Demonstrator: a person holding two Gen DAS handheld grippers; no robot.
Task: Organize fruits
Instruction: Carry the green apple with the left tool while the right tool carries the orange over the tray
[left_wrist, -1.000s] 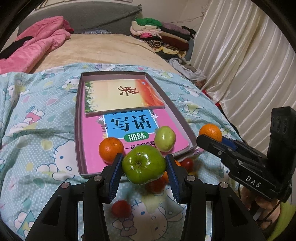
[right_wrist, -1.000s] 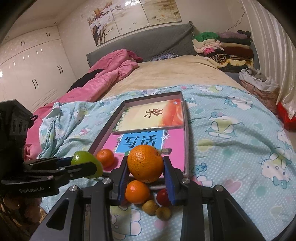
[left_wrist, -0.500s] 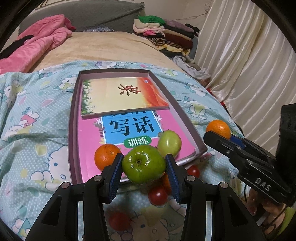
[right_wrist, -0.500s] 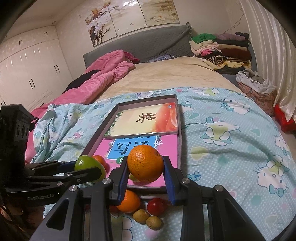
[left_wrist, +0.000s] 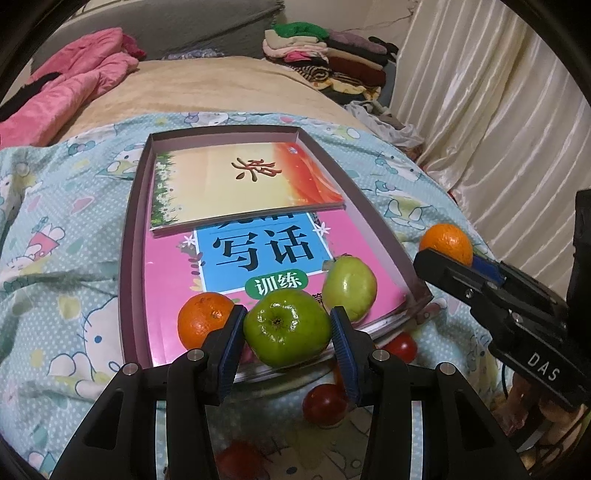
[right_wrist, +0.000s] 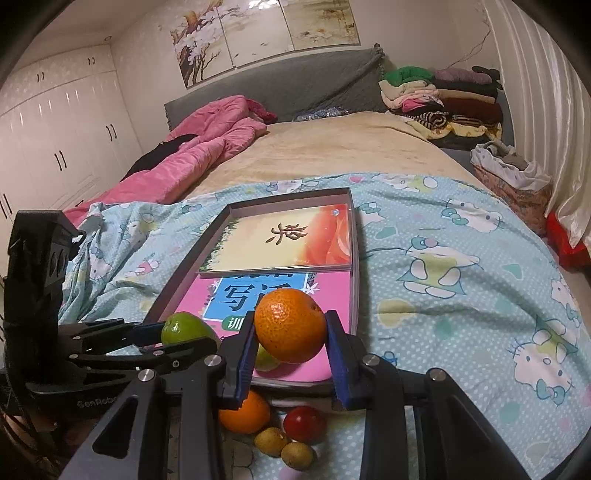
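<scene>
So both tongs are loaded right now. The left tongs (left_wrist: 288, 332) are clamped on a green apple (left_wrist: 287, 328), blue pads pressing it from both sides, and it hangs over the near end of the shallow box (left_wrist: 127, 236) sitting on the bed's cartoon-print blanket (left_wrist: 55, 266). Just left of those tongs, inside the box, there's an orange (left_wrist: 201, 319) lying on the pink workbook (left_wrist: 170, 280). Just ahead and to the right sits a paler green fruit (left_wrist: 349, 288), also on the workbook.

The right tongs (right_wrist: 290, 338) are gripping another orange (right_wrist: 290, 325), held up over the near right part of the box. Under them, on the blanket, is a little pile: one more orange (right_wrist: 245, 411), a red fruit (right_wrist: 304, 422) and two small yellowish ones (right_wrist: 271, 441).

From the left camera, more red fruits (left_wrist: 325, 404) sit below the left tongs, outside the box.
</scene>
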